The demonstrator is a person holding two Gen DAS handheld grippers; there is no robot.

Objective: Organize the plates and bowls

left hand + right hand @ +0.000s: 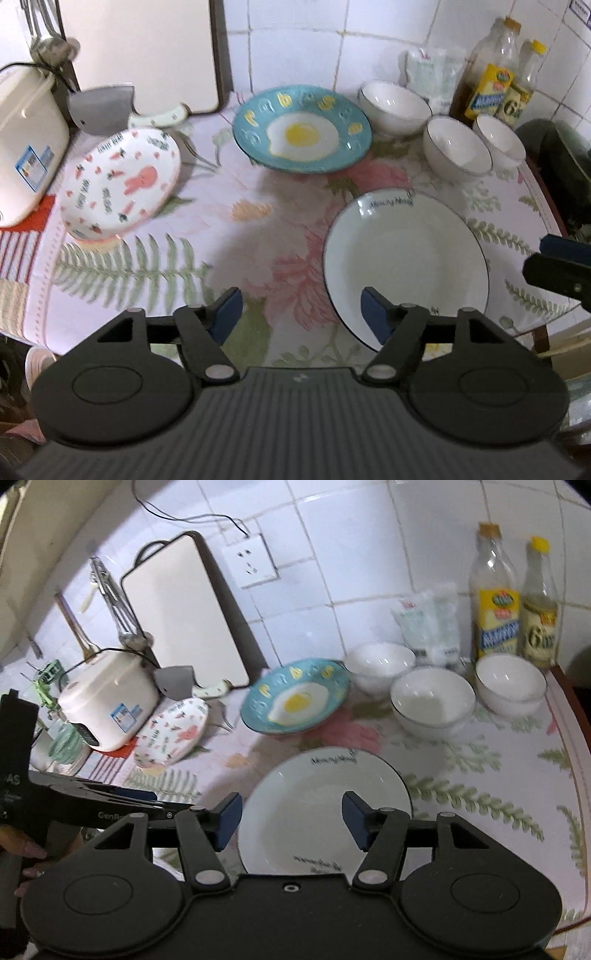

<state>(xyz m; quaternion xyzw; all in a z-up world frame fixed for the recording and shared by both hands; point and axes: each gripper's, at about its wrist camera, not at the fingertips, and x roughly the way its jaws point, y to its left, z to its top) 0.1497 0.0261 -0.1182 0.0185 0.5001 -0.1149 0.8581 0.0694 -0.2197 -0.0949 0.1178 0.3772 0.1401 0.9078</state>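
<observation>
- Glazed white ceramic: the large white plate (406, 266) is round and shallow, with a thin dark rim line and small black script near two edges. It lies flat and empty on the floral tablecloth (258, 229), nearest to me.
- Plates counted: three. Behind the white one sits the teal plate (302, 127), glossy, with a fried-egg motif and raised letters. To its left lies the rabbit plate (120, 181), white with pink carrots and a pink rabbit. All three lie apart, none stacked.
- Bowls counted: three white bowls (432, 699), deep and round, each with a fine dark rim. They stand in a loose cluster at the back right, close together, all empty.
- My left gripper (301, 314) hangs above the cloth with its blue pads apart. Nothing is between them; the right pad overlaps the white plate's left edge in the view.
- My right gripper (291, 821) hangs over the white plate, fingers spread, nothing gripped.
- Two clear bottles (495, 602) with yellow labels stand against the tiled wall behind the bowls.
- A white rice cooker (107, 705), smooth plastic, sits at the far left.
</observation>
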